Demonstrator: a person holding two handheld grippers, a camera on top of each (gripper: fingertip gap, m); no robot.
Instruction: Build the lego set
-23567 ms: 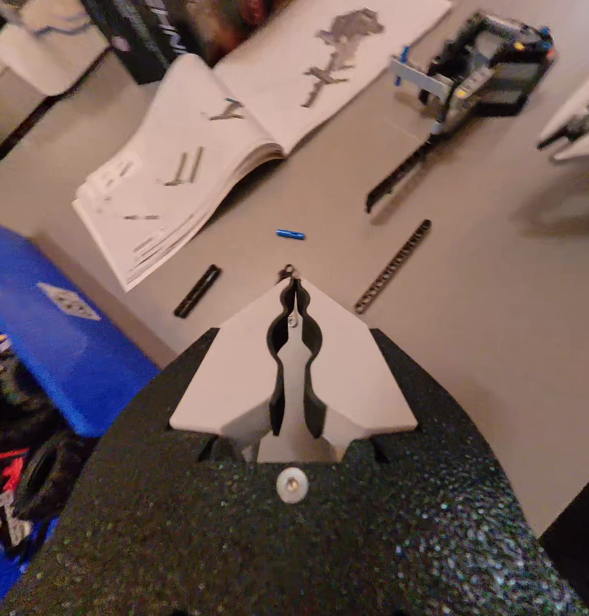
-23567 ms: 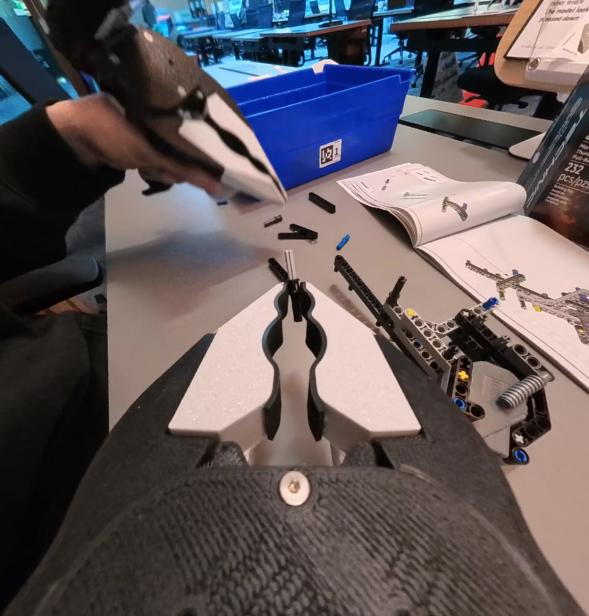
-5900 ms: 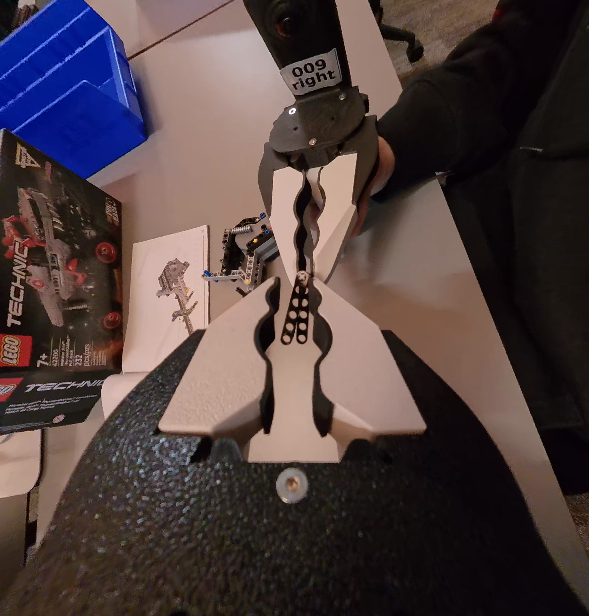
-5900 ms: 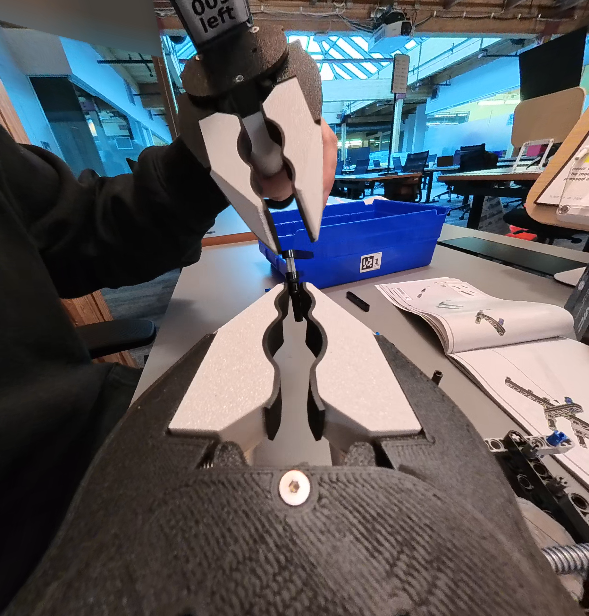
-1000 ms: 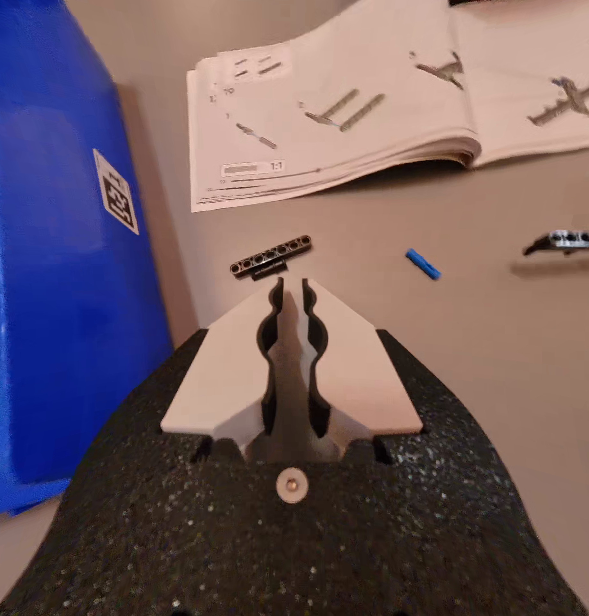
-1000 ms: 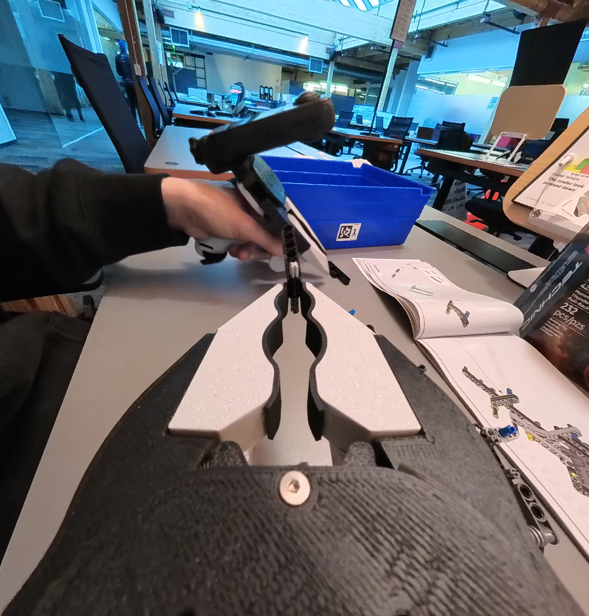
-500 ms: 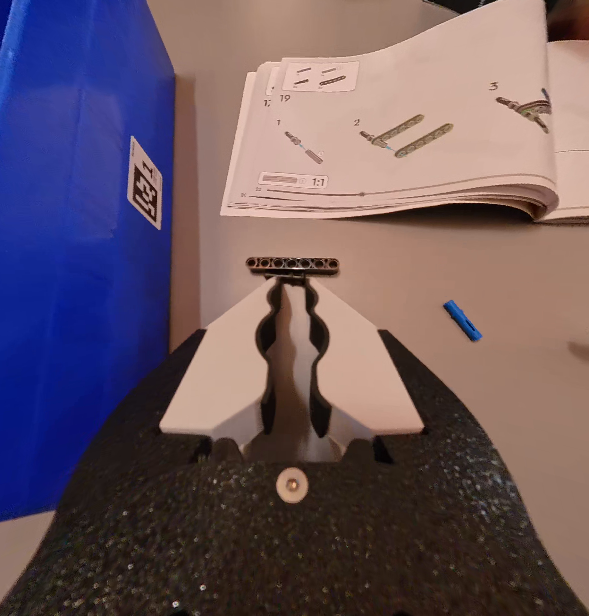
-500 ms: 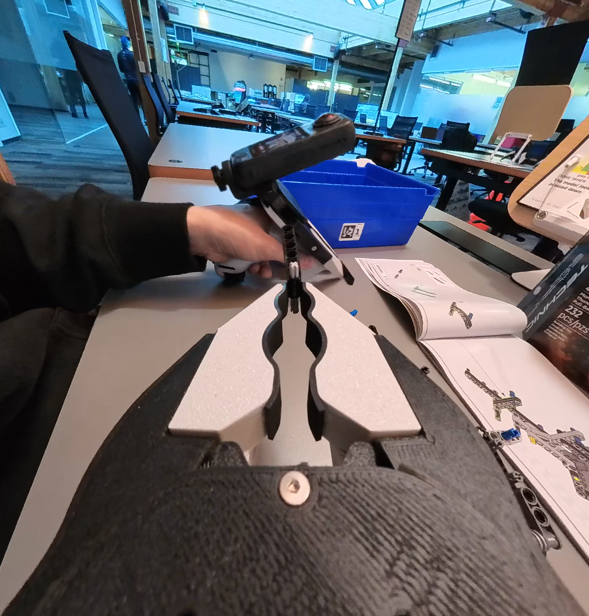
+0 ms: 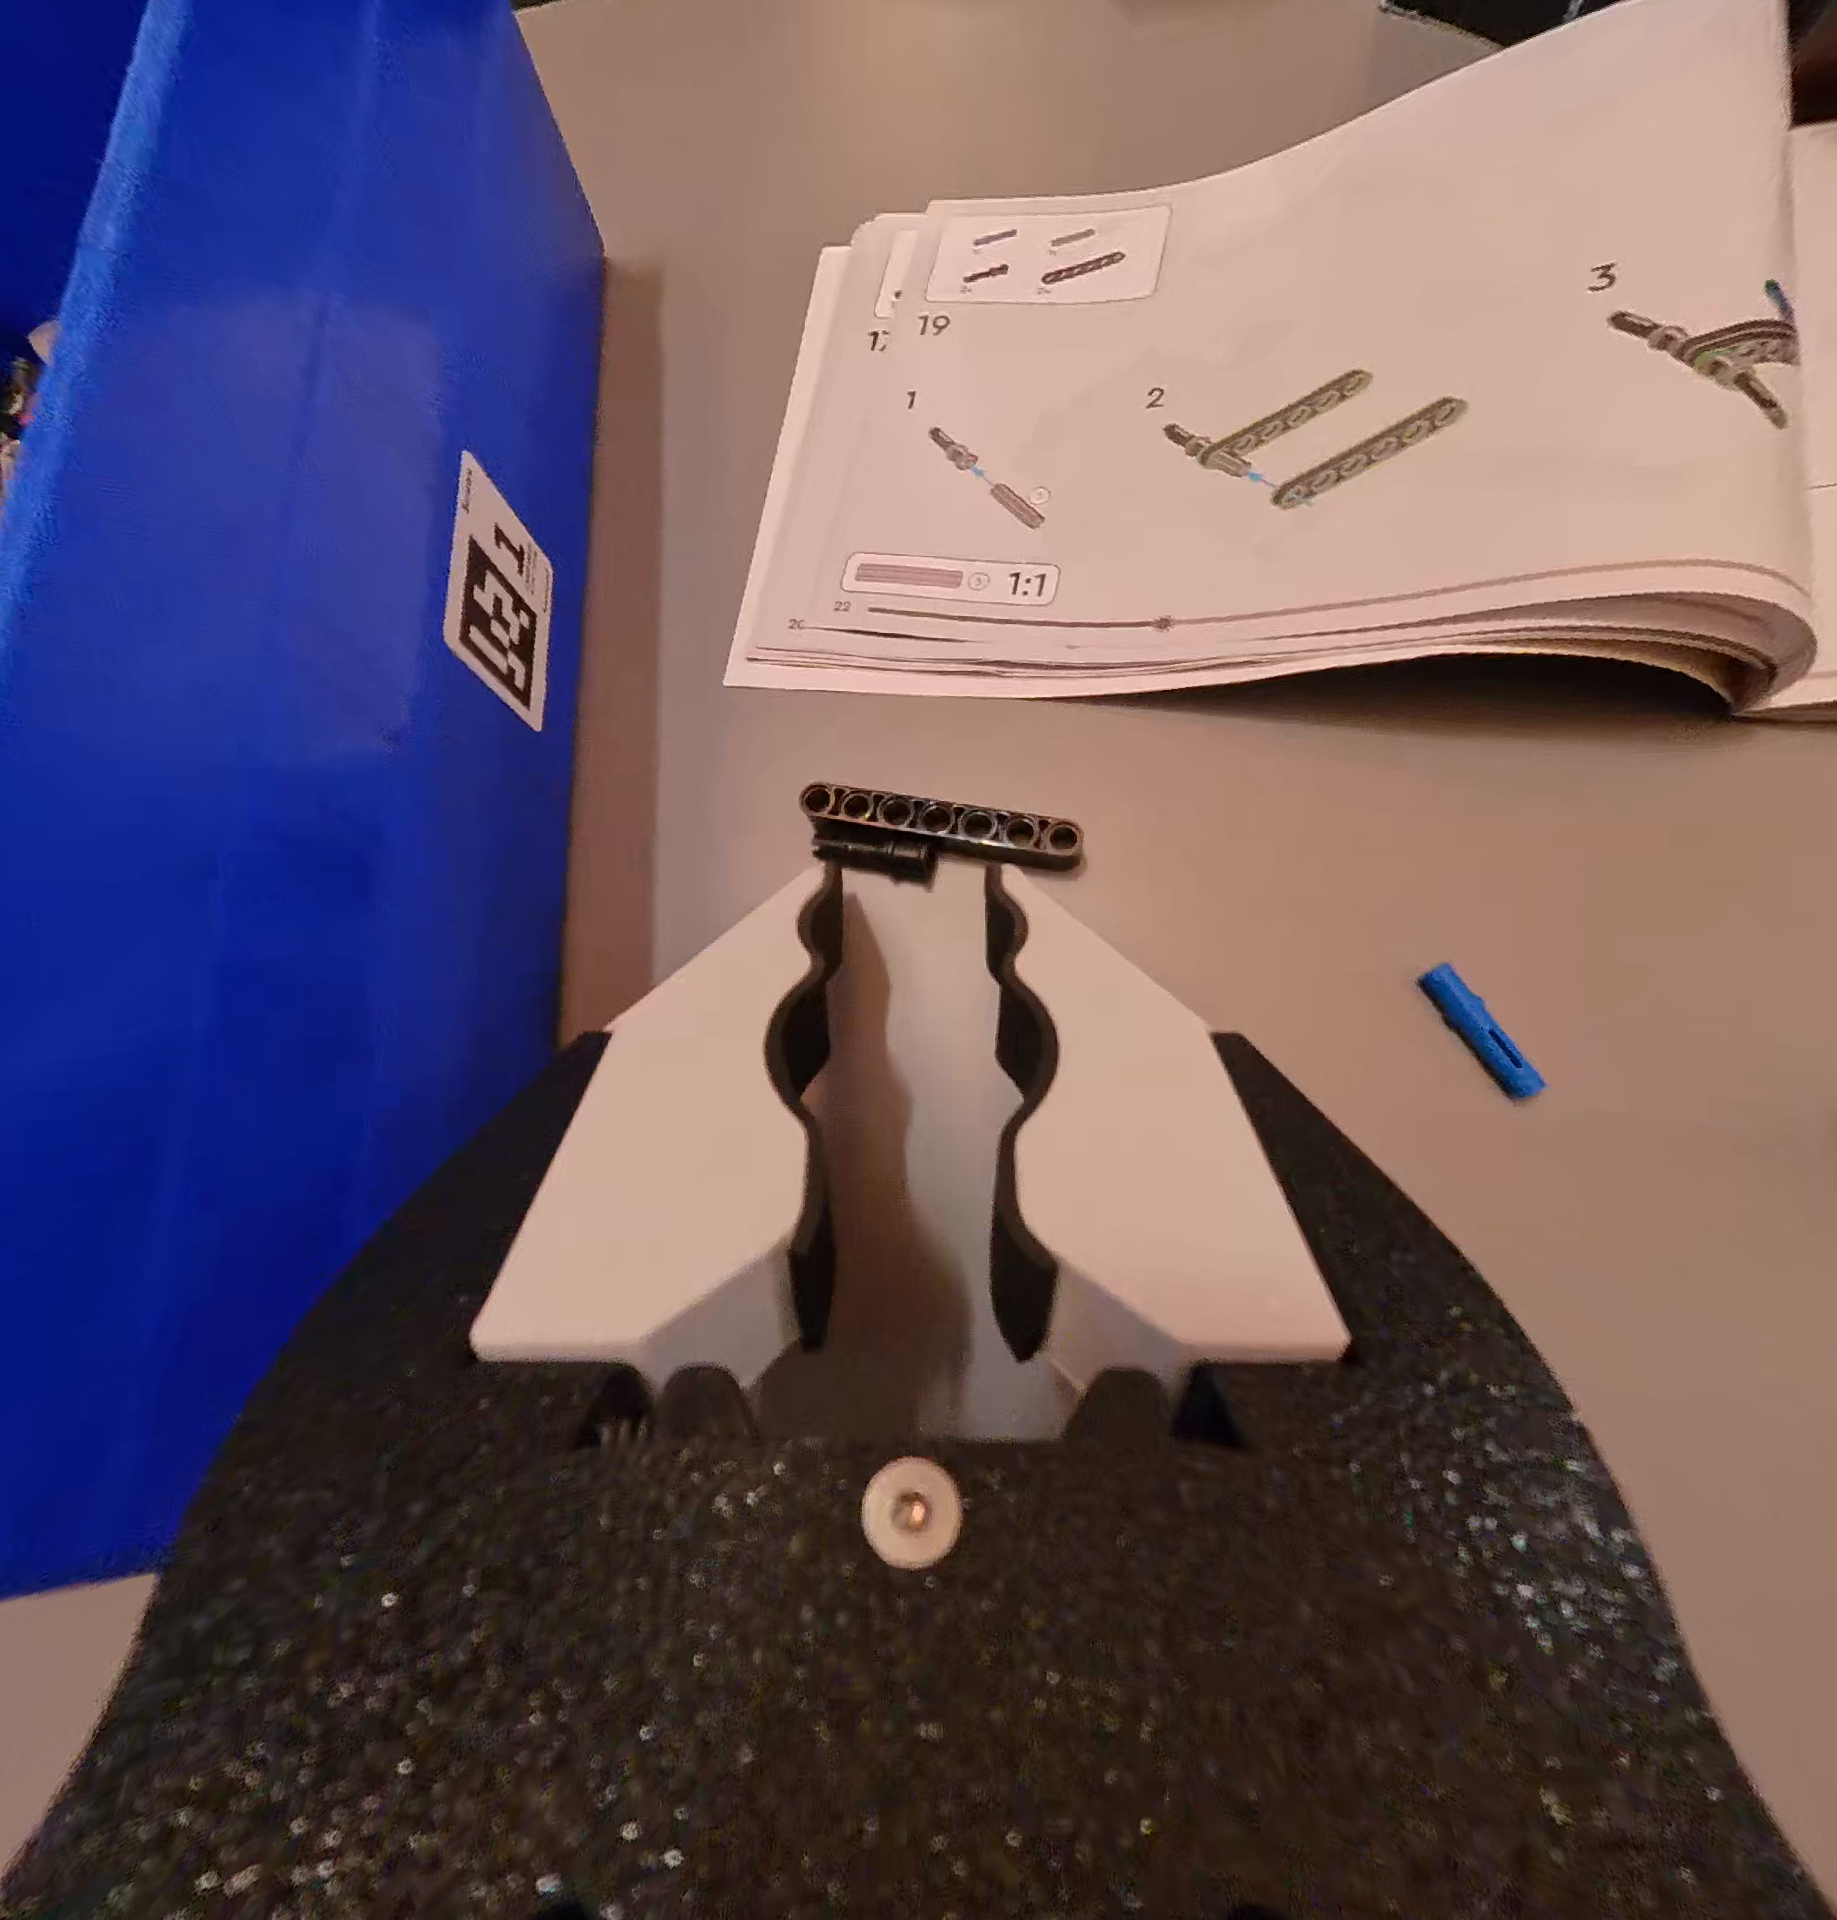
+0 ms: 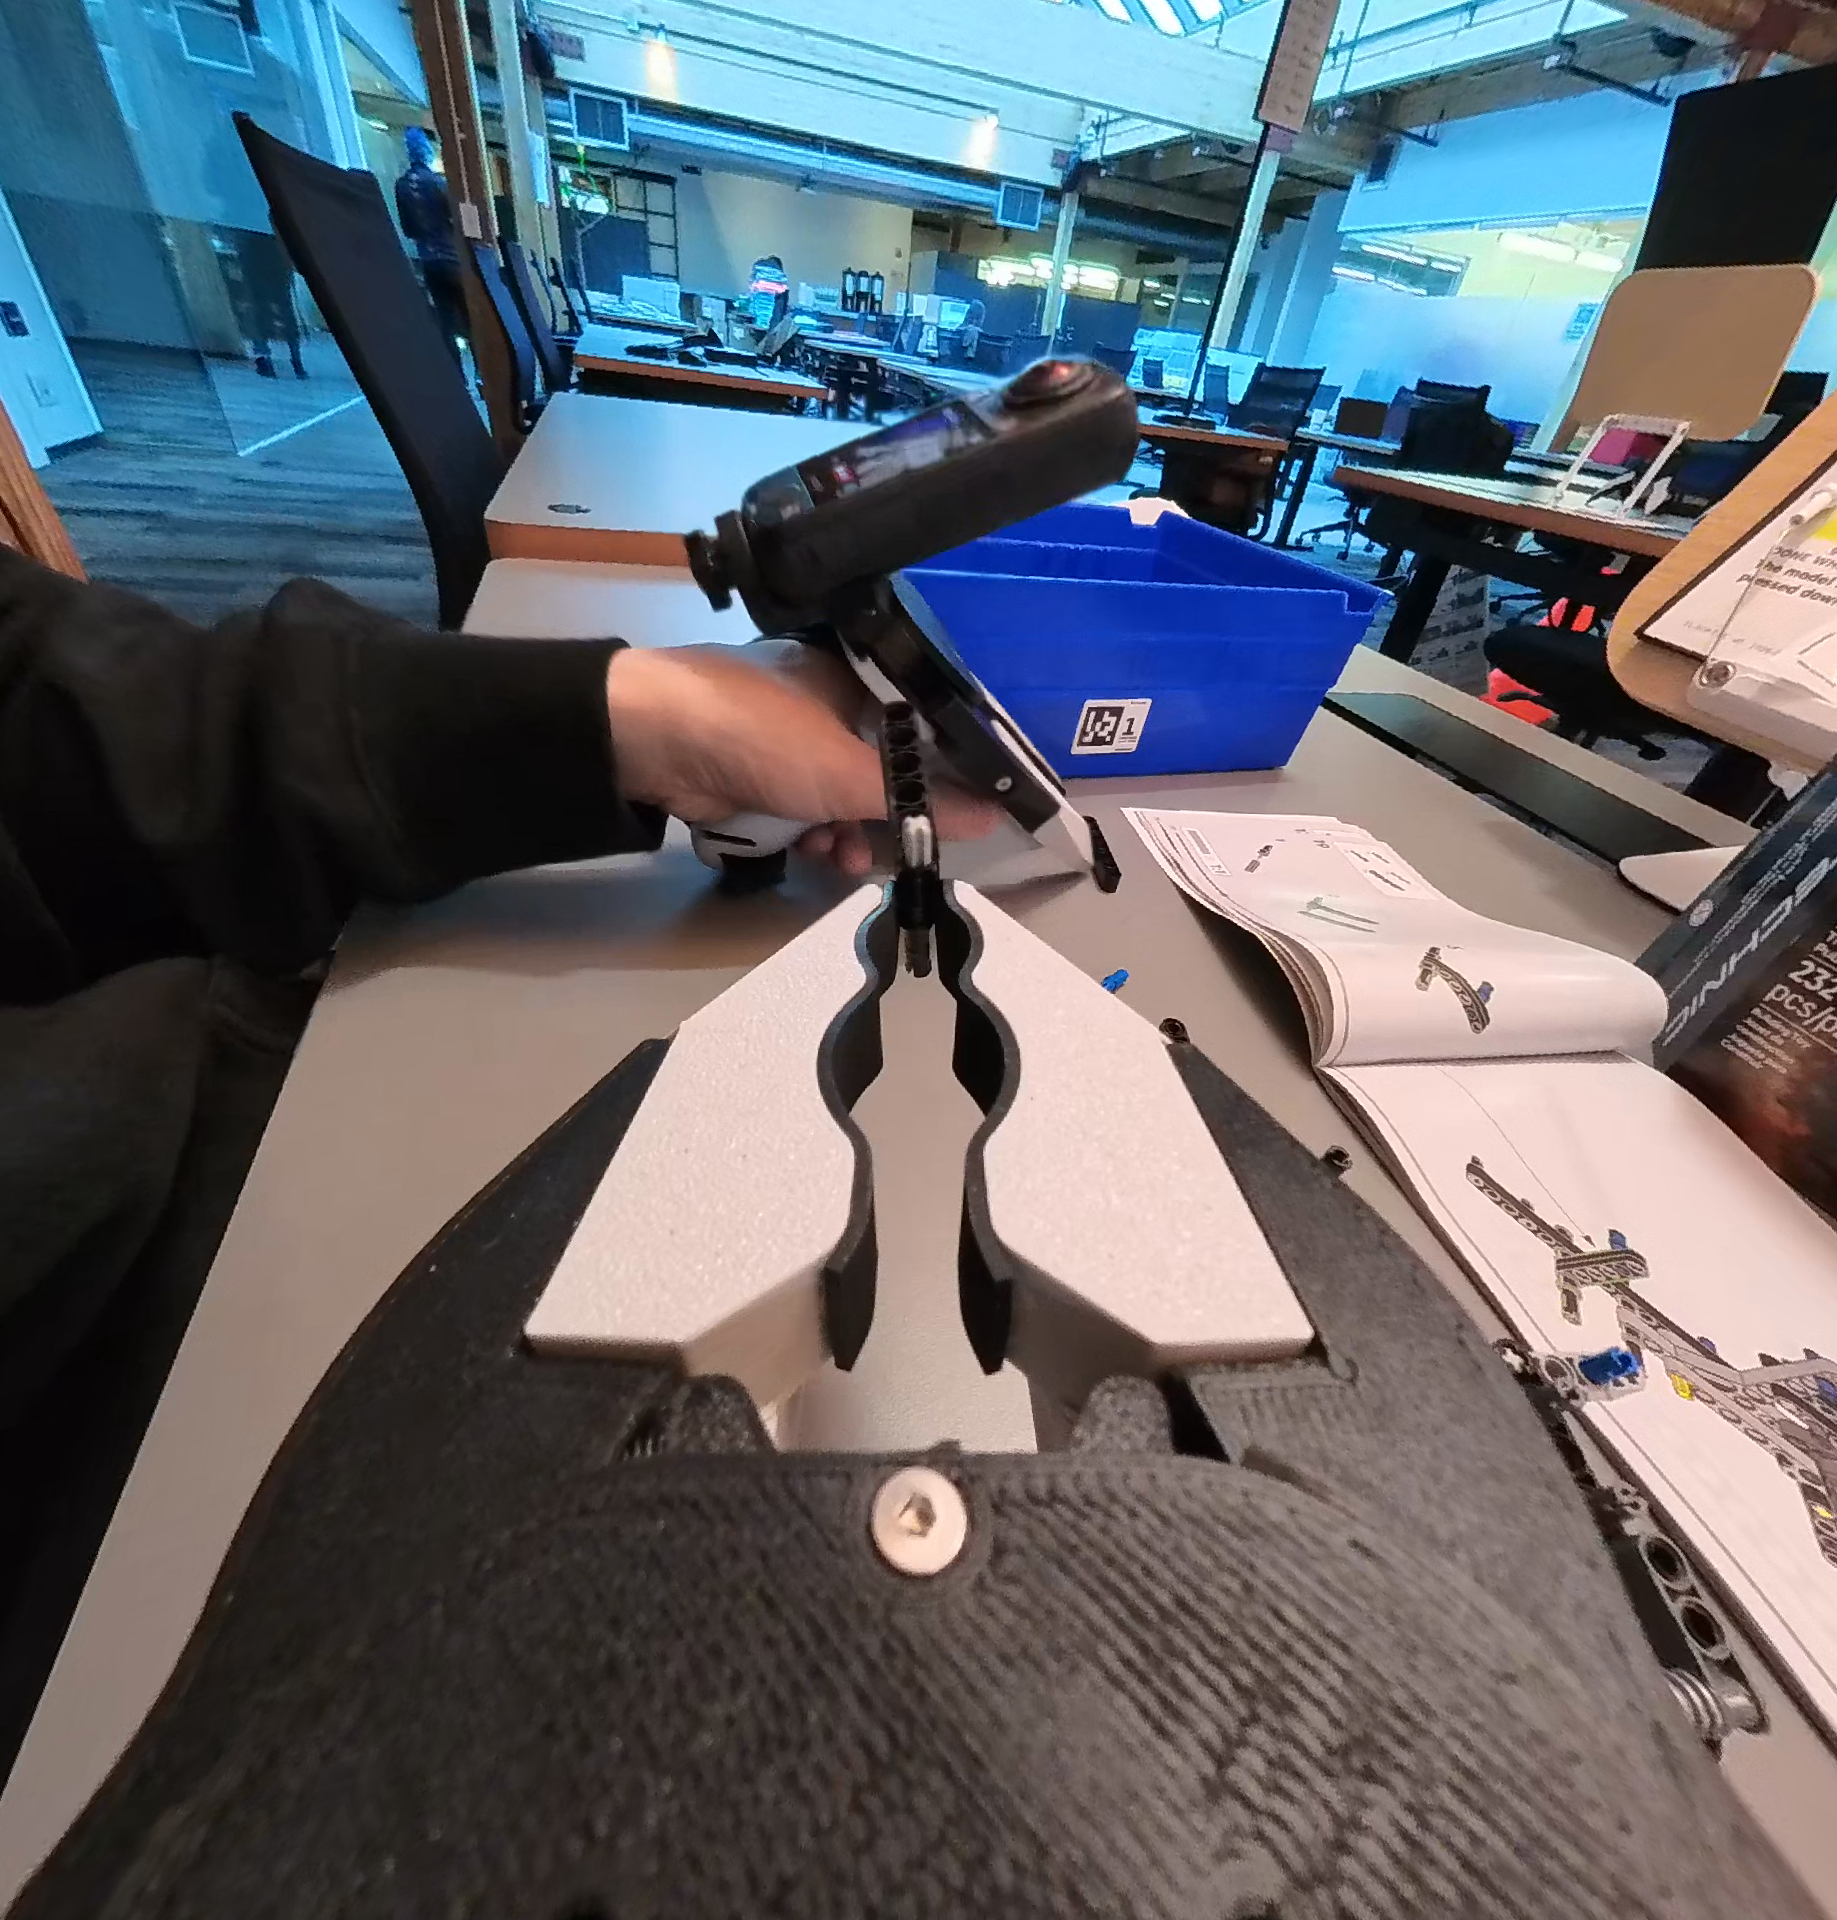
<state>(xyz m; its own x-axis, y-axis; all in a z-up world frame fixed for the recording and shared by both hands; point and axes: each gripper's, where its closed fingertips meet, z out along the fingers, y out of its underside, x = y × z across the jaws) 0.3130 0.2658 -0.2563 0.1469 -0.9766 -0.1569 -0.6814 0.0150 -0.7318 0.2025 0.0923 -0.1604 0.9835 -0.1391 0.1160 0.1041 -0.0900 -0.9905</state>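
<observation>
A short black beam [image 9: 940, 826] with a row of holes lies on the grey table, with a small black pin [image 9: 878, 854] against its near side. My left gripper [image 9: 914, 881] is open, its tips just short of the pin and the beam. It also shows in the right wrist view [image 10: 1070, 847], held low over the table by a hand [image 10: 758, 748]. My right gripper [image 10: 916, 914] is shut on an axle with a grey sleeve [image 10: 919, 836] and a second black beam [image 10: 901, 758] on it, held upright above the table.
A blue bin [image 9: 270, 727] stands close on the left of the left gripper. The open instruction booklet [image 9: 1257, 468] lies beyond the beam. A blue pin [image 9: 1480, 1031] lies to the right. The set's box [image 10: 1787, 987] and part of the built model [image 10: 1672, 1600] are at right. Tip to tip, the grippers are about 25 cm apart. My left gripper is the nearer one to the blue pin [image 9: 1480, 1031]: about 8 cm, against 15 cm.
My left gripper has come closer to the black beam on the table and its jaws have opened wider. My right gripper still holds the axle and beam upright.
</observation>
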